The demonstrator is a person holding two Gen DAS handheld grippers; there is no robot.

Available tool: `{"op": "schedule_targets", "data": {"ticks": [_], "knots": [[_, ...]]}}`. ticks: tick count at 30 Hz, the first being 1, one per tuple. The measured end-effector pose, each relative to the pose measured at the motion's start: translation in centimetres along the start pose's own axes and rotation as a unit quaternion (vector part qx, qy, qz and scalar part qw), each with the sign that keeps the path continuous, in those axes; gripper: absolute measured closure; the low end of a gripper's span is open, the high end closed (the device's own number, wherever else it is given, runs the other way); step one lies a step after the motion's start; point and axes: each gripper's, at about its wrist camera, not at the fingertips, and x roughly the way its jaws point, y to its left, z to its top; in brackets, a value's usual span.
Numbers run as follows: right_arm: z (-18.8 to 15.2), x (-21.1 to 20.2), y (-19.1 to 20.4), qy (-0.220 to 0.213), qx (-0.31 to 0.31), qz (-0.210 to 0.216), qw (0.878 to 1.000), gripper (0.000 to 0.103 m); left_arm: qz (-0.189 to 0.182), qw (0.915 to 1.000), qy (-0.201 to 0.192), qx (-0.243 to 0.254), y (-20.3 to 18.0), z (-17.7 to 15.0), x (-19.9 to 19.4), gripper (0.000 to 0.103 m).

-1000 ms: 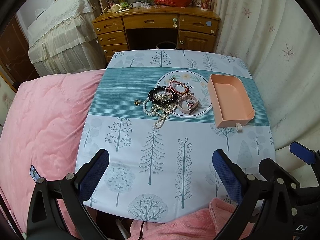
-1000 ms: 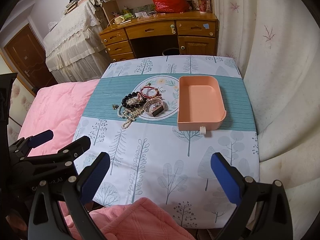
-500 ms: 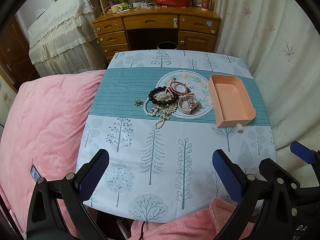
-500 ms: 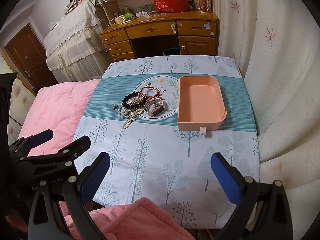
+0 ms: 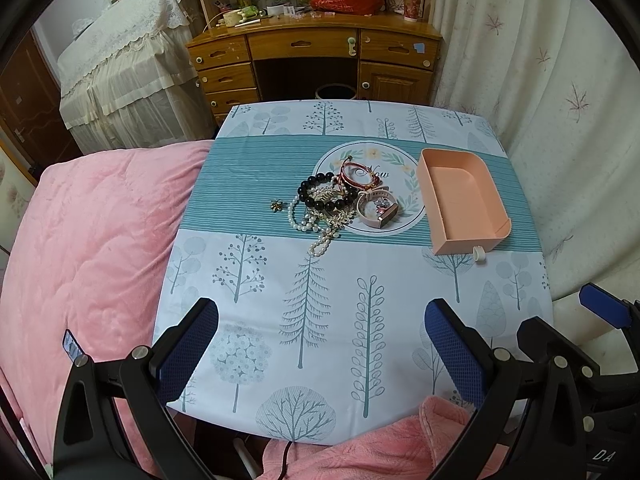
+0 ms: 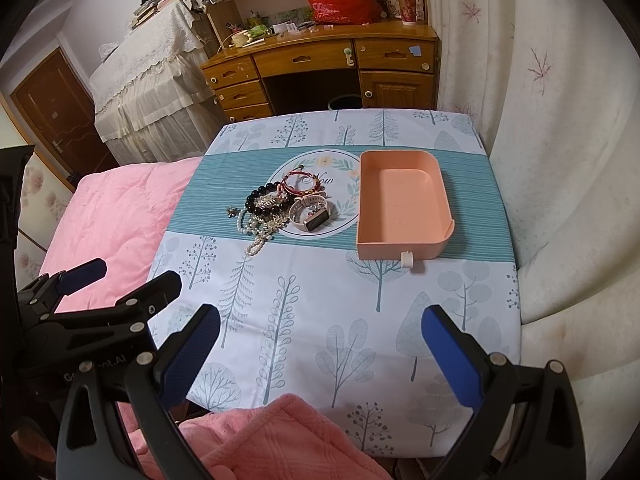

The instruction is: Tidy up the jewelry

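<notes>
A heap of jewelry (image 5: 336, 204) (image 6: 280, 208) lies mid-table: a black bead bracelet (image 5: 320, 194), a pearl strand (image 5: 316, 236), a red cord bracelet (image 5: 356, 174), a pink watch (image 5: 378, 210) (image 6: 312, 214) and a small brooch (image 5: 276, 206) apart at its left. An empty peach tray (image 5: 460, 200) (image 6: 404, 204) stands to the right of the heap. My left gripper (image 5: 320, 332) hovers open over the table's near edge, well short of the heap. My right gripper (image 6: 320, 340) is open too, beside it on the right.
The table carries a tree-print cloth (image 5: 360, 320) with a teal band. A pink quilt (image 5: 88, 240) lies at the left, pink cloth (image 6: 260, 440) at the near edge. White curtain (image 6: 560, 200) hangs at the right; a wooden desk (image 5: 316, 60) stands behind.
</notes>
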Motion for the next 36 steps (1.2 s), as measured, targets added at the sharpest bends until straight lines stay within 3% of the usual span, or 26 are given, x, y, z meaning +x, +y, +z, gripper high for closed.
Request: {"op": "schedule_targets", "data": {"ticks": [11,22,31,36], "knots": [[-0.6,-0.3,-0.2,-0.011,0.002,0.016,1.000,0.002,-0.013,0.9999,-0.007,0.000,-0.6,0.0,-0.2,0.001],[-0.8,0.1,0.1,-0.008,0.003,0.038,0.999,0.002,-0.006,0.9998,0.017,0.003,-0.8,-0.1,0.0,0.001],[-0.8,1.0,0.7,-0.012,-0.009,0.069,0.998,0.002,-0.022,0.9987,0.038,-0.027,1.6,-0.3,1.7,0.001],[-0.9,2.3,2.5,-0.035,-0.061,0.073,0.995,0.002,-0.016,0.9986,0.041,-0.028,3.7,0.5,3.6,0.001]]}}
